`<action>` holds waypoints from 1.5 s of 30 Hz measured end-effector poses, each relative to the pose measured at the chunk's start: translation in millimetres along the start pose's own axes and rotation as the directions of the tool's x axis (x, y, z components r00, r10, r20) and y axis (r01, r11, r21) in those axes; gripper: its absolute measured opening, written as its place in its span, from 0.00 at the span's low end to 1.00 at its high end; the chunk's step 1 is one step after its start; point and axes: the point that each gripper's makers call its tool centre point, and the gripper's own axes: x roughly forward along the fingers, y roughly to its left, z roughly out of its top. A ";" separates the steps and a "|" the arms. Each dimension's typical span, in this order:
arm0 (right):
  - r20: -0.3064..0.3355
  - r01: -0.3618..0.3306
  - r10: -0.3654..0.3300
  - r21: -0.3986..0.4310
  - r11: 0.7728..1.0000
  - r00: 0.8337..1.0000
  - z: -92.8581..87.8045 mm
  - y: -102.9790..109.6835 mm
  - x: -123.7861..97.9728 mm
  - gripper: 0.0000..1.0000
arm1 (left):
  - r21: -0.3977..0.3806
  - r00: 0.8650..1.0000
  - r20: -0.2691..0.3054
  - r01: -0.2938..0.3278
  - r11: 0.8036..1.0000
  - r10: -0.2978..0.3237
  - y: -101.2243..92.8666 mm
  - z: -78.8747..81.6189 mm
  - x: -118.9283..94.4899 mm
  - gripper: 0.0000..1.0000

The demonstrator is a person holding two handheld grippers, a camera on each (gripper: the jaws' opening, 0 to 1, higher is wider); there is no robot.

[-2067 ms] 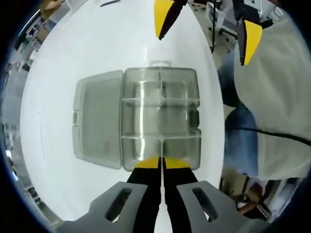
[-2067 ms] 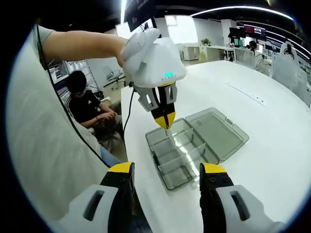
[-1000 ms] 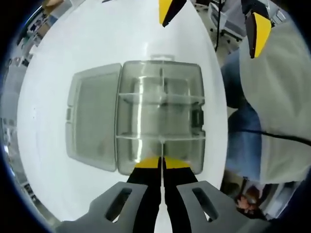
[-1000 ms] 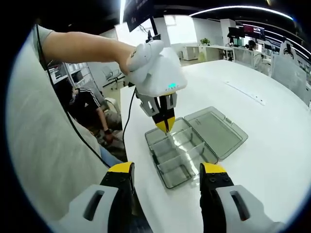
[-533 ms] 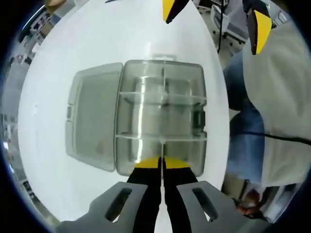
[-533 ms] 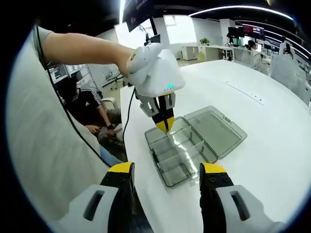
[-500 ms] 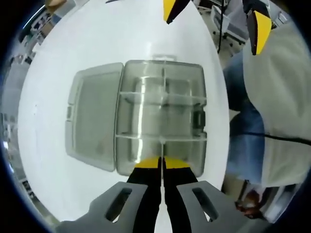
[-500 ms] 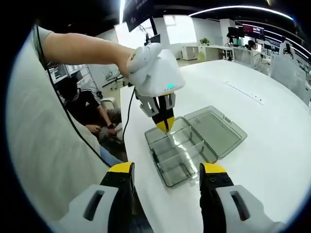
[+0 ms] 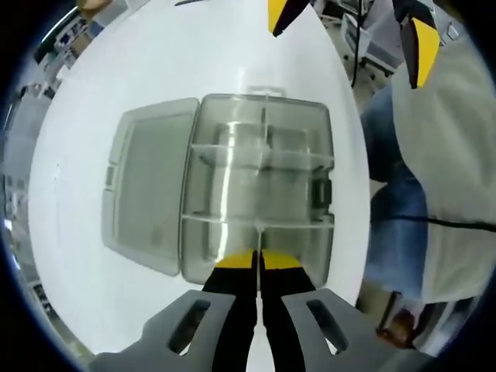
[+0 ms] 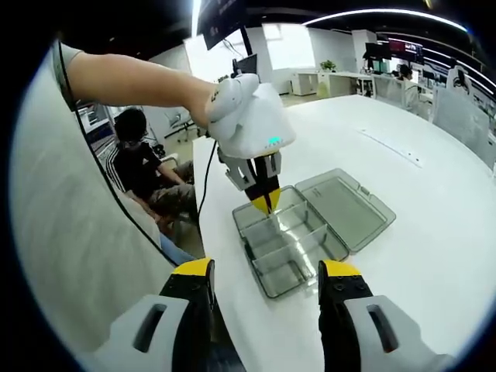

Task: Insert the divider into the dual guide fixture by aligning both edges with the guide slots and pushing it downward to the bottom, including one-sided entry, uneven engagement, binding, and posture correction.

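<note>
left gripper [image 9: 257,260] jaws pinched on divider [image 9: 256,235] at box [image 9: 256,194] near wall | right gripper [image 10: 263,271] jaws wide apart, empty, above box | lid [image 9: 143,190] flat beside box

You are working in an open-plan office: long white counters [image 10: 434,155], monitors [image 10: 391,48] and ceiling light strips [image 10: 372,15] are showing behind.

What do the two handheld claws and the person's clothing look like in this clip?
The left claw has a rounded white housing with a small green light, black jaws tipped yellow, and a black cable trailing off. The right claw has grey slotted arms with black, yellow-capped jaws. The person wears a grey short-sleeved shirt and blue jeans.
</note>
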 end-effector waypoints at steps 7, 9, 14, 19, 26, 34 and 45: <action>0.001 0.002 -0.002 0.002 1.000 1.000 -0.1 -2.0 -0.4 0.51 | -0.001 1.000 0.012 -0.001 1.000 0.001 0.2 -1.3 5.9 0.00; 0.000 0.003 -0.003 0.002 1.000 1.000 -0.2 -2.3 -0.6 0.51 | -0.008 1.000 0.018 -0.003 1.000 0.003 0.5 -1.5 7.7 0.00; -0.001 0.005 -0.005 0.004 1.000 1.000 -1.5 -3.5 -1.0 0.51 | -0.008 1.000 0.019 -0.009 1.000 0.009 0.3 -1.5 10.4 0.00; -0.002 0.005 -0.005 0.006 1.000 1.000 -2.6 -3.5 -0.7 0.51 | -0.011 1.000 0.015 -0.014 1.000 0.015 0.4 -2.3 14.1 0.00; -0.005 0.008 -0.008 0.010 1.000 1.000 -4.9 -3.3 -2.2 0.51 | -0.023 0.998 0.022 -0.055 0.998 0.055 1.0 -6.0 25.2 0.00; -0.004 0.017 -0.017 0.020 1.000 1.000 -8.9 -4.6 -5.2 0.52 | -0.018 0.997 0.040 -0.067 0.998 0.068 1.7 -7.1 27.6 0.00; -0.010 0.016 -0.015 0.032 0.999 1.000 -18.7 -1.7 -5.8 0.52 | -0.030 0.989 0.120 -0.082 0.996 0.085 -2.3 -3.2 23.4 0.17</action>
